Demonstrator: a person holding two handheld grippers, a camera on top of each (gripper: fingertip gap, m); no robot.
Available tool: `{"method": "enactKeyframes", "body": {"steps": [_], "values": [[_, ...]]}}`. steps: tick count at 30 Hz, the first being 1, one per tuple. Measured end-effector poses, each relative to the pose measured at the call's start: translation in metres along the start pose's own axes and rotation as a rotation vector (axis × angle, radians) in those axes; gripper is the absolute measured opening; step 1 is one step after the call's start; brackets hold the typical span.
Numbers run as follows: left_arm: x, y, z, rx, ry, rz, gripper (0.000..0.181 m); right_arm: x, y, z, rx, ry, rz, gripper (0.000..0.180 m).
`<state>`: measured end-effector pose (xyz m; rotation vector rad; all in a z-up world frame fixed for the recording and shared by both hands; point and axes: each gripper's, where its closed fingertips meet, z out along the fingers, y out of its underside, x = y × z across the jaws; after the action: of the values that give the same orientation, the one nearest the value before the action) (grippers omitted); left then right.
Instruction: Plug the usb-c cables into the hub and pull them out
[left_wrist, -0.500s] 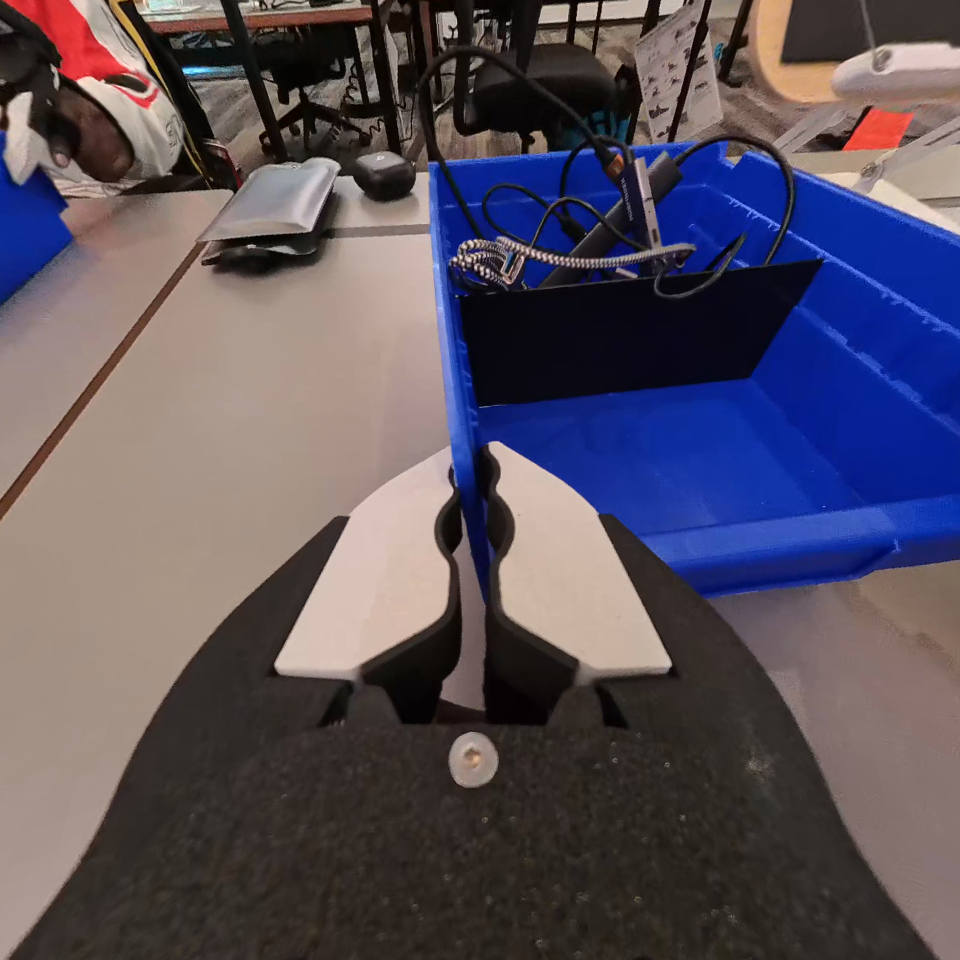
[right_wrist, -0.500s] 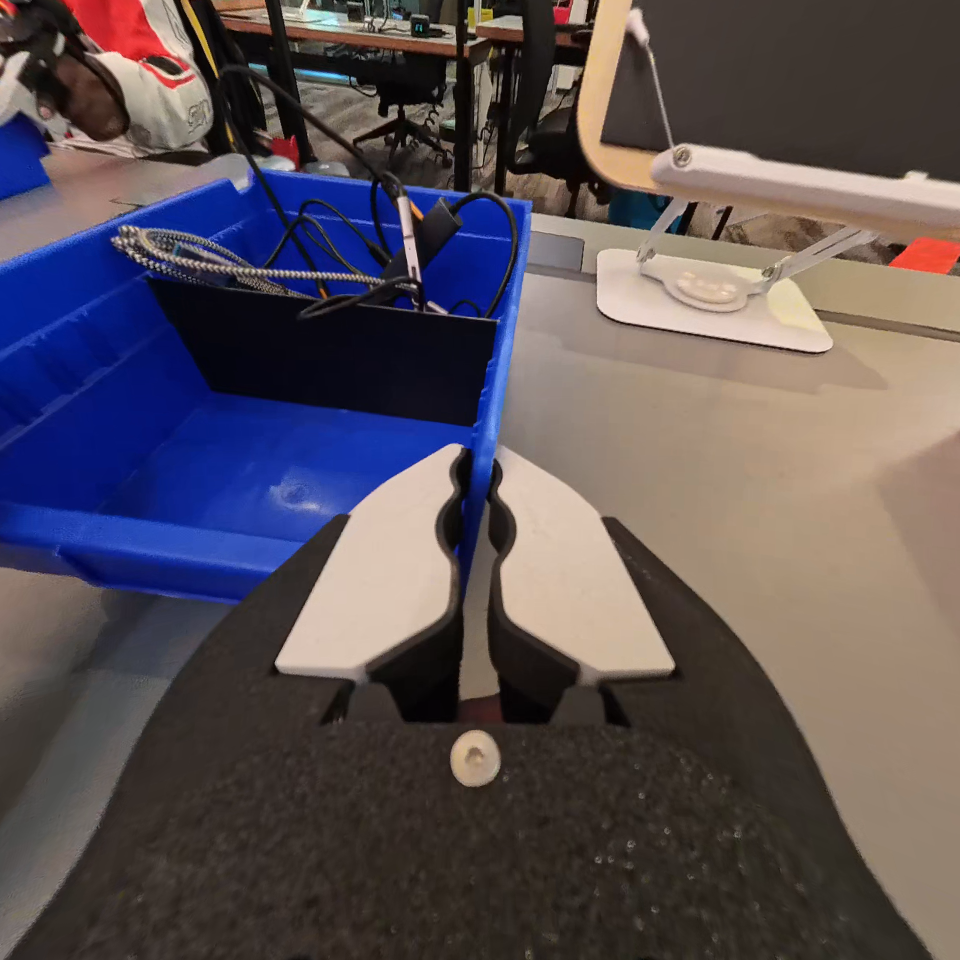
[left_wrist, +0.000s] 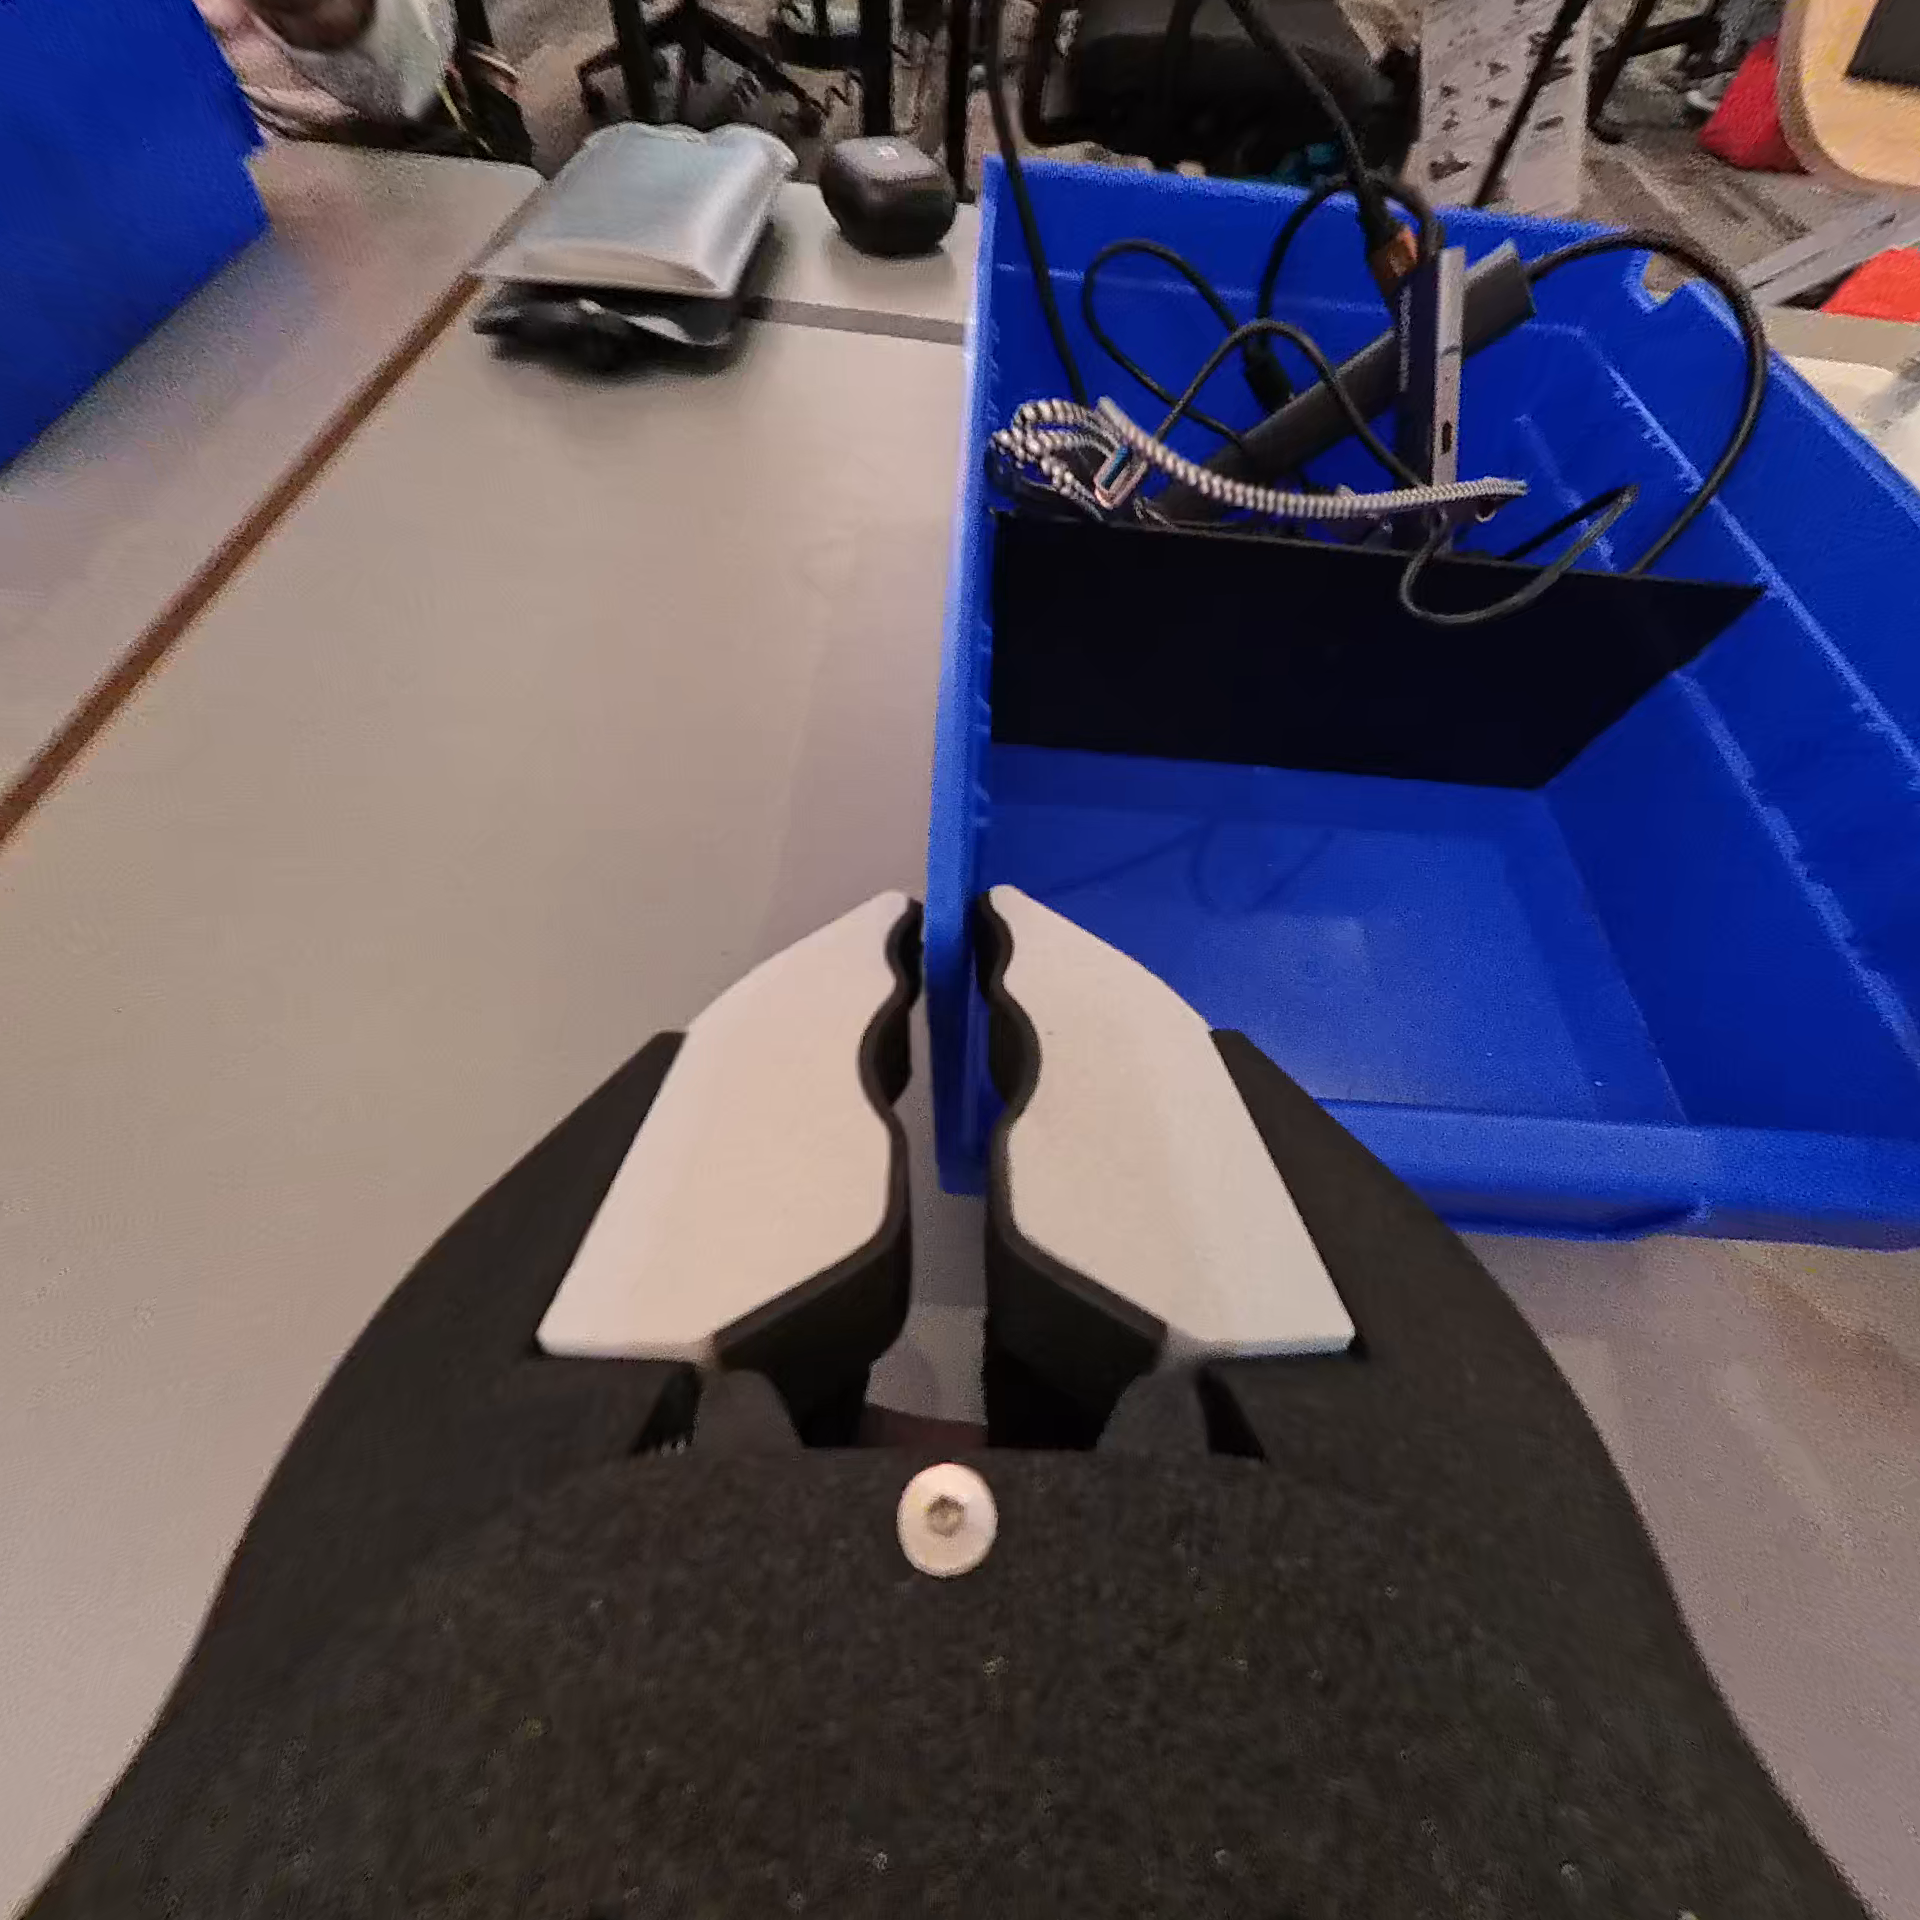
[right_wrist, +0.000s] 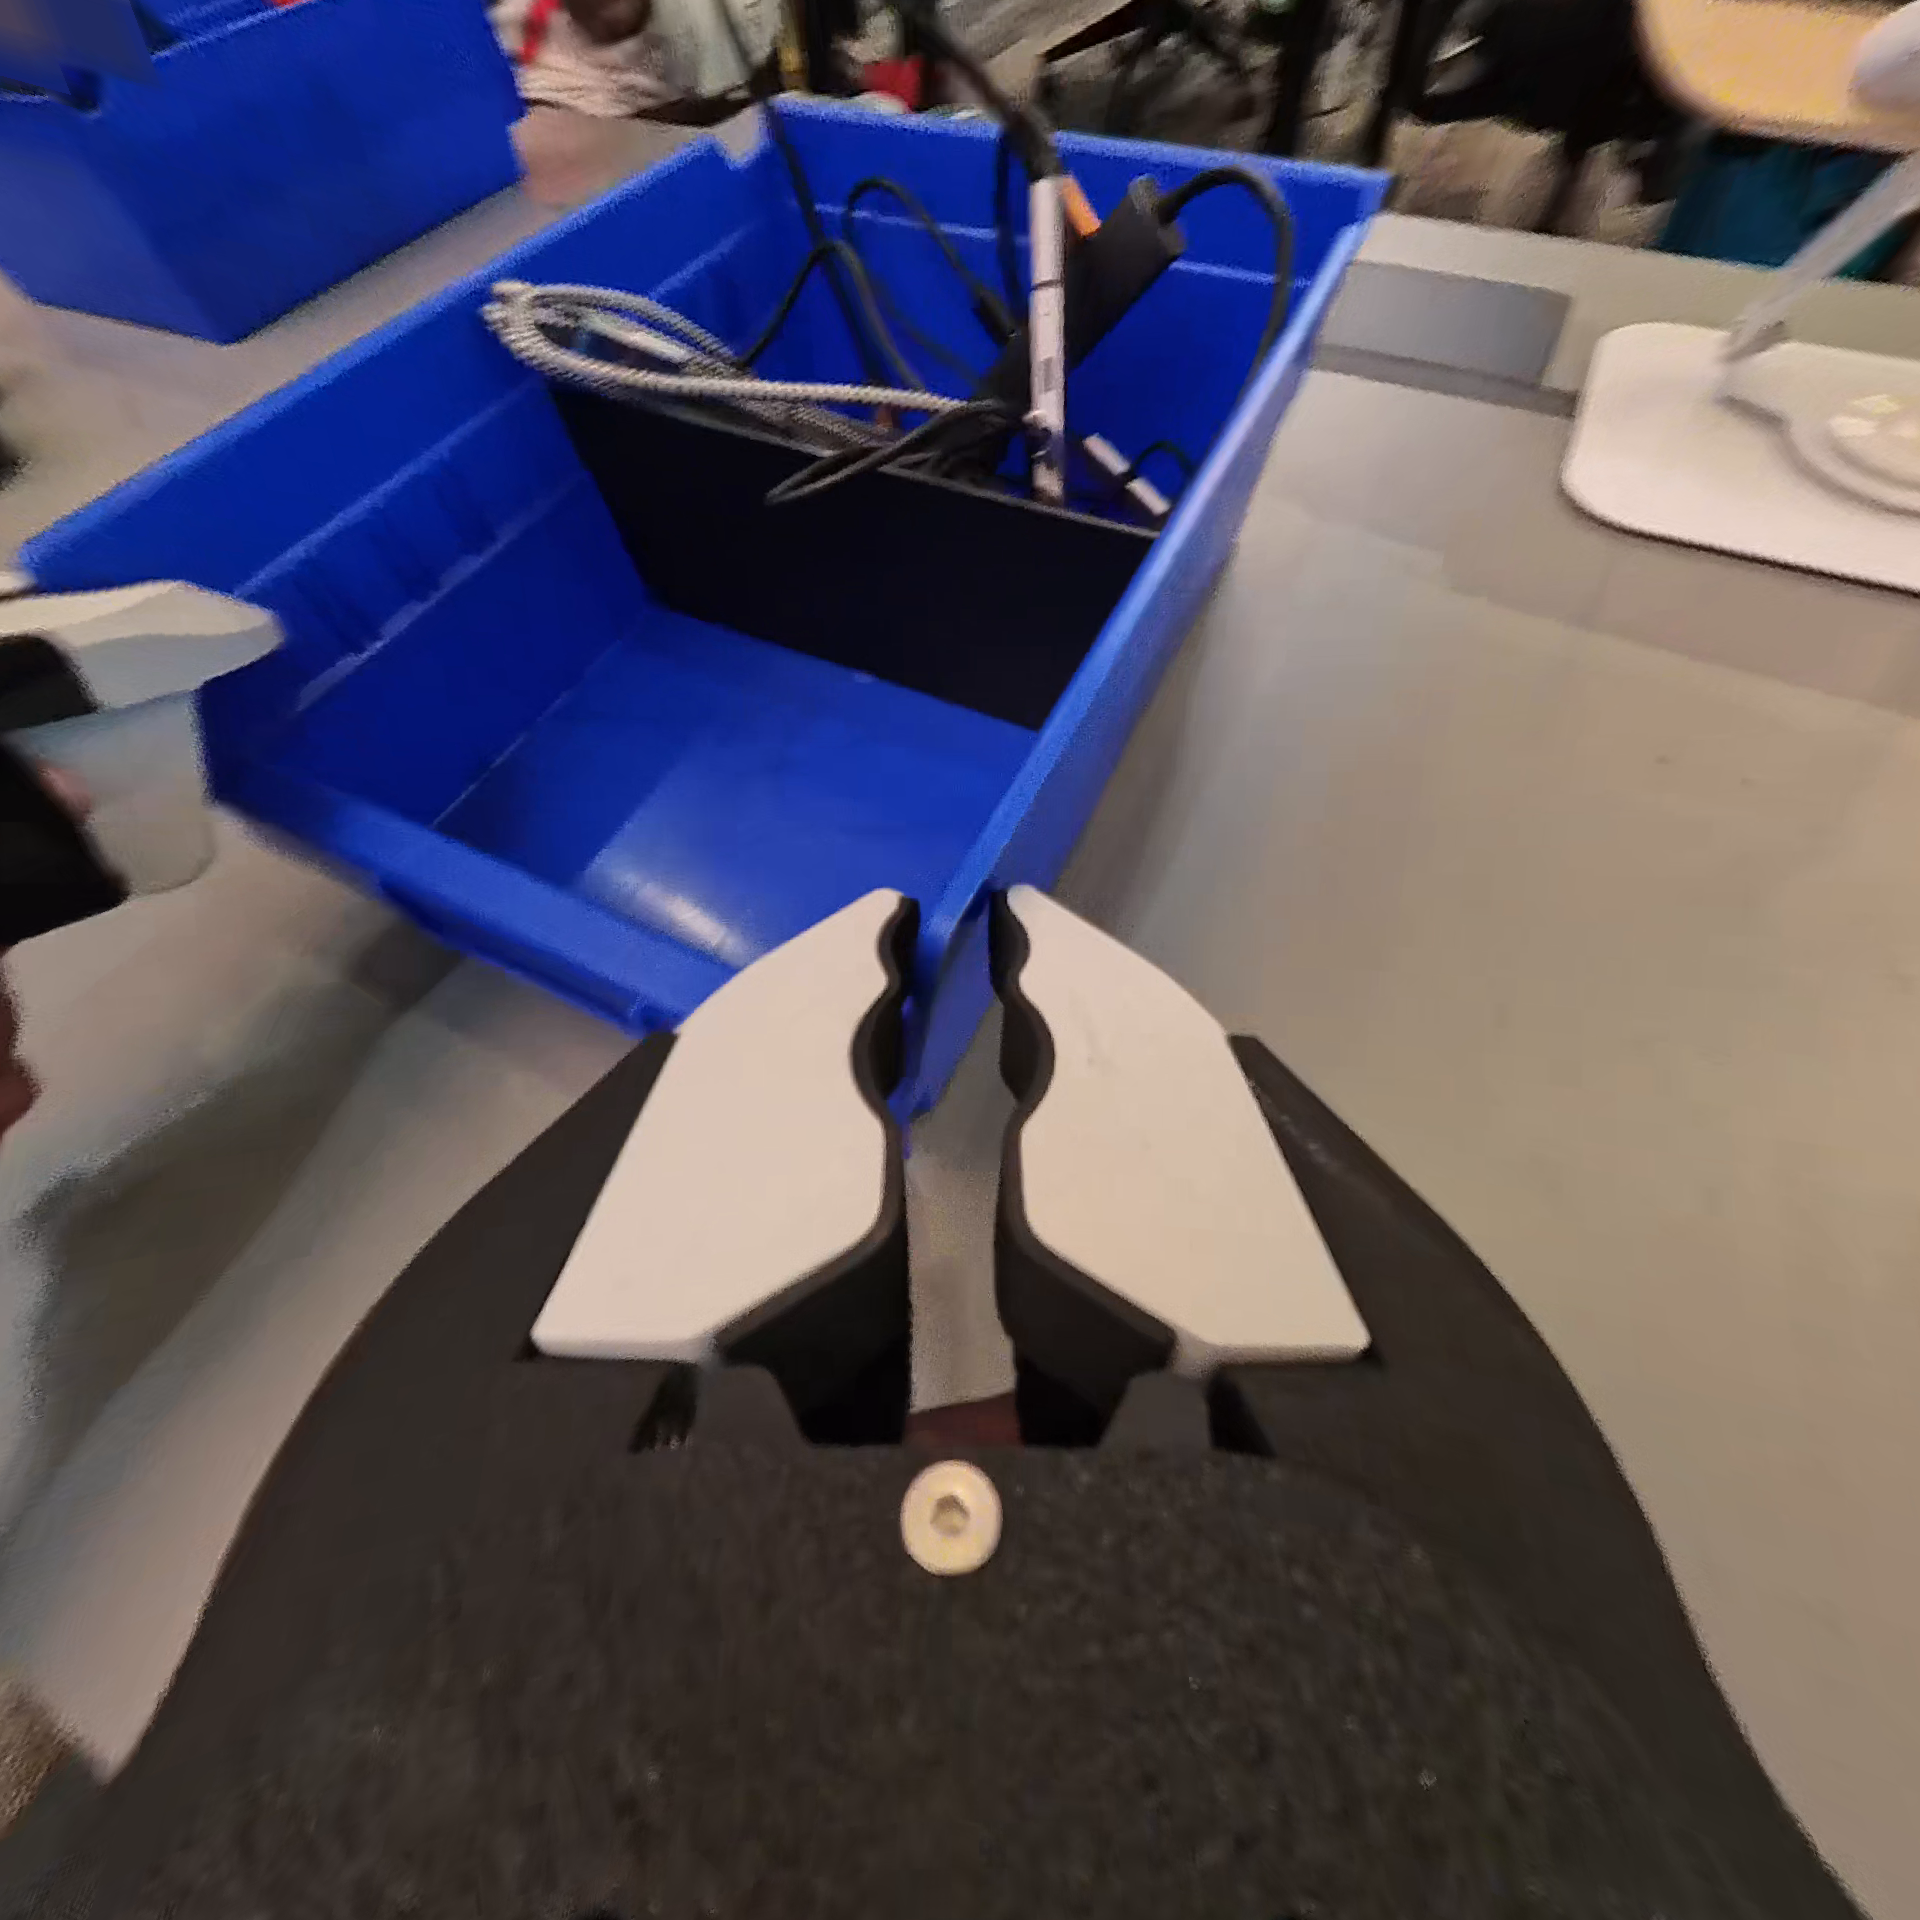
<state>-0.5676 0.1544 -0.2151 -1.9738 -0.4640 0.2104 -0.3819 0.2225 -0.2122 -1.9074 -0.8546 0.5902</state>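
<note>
Both tongs, left and right, clench thin walls of the smooth blue plastic bin; braided and rubbery cables tangle behind its dark divider

Left wrist cam sits low over the table, looking fwd along its fingers at the bin's near-left corner, close up. Right wrist cam does the same w/ the near-right corner. Both share the bin interior and the cables at the back.
</note>
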Motion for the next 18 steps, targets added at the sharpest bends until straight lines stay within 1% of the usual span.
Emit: {"method": "enactKeyframes", "body": {"steps": [3, 6, 9, 11, 14, 18], "values": [[-0.004, -0.022, -0.022, 0.115, -0.069, 0.019, 0.029, 0.005, 0.0, -0.028, 0.013, -0.097, -0.069, 0.026], [-0.003, -0.046, -0.051, 0.285, -0.103, 0.006, 0.032, 0.026, 0.004, -0.068, 0.057, -0.161, -0.16, 0.03], [0.02, -0.054, -0.063, 0.368, -0.056, 0.02, 0.032, 0.076, 0.016, -0.106, 0.075, -0.121, -0.195, 0.031], [0.048, -0.05, -0.061, 0.345, 0.015, 0.027, 0.031, 0.12, 0.028, -0.131, 0.075, -0.07, -0.168, 0.031], [0.099, -0.038, -0.053, 0.278, 0.144, 0.014, 0.032, 0.191, 0.047, -0.172, 0.107, 0.021, -0.066, 0.031], [0.161, -0.017, -0.056, 0.168, 0.365, -0.105, 0.036, 0.286, 0.083, -0.229, 0.154, 0.204, 0.036, 0.031]]}}
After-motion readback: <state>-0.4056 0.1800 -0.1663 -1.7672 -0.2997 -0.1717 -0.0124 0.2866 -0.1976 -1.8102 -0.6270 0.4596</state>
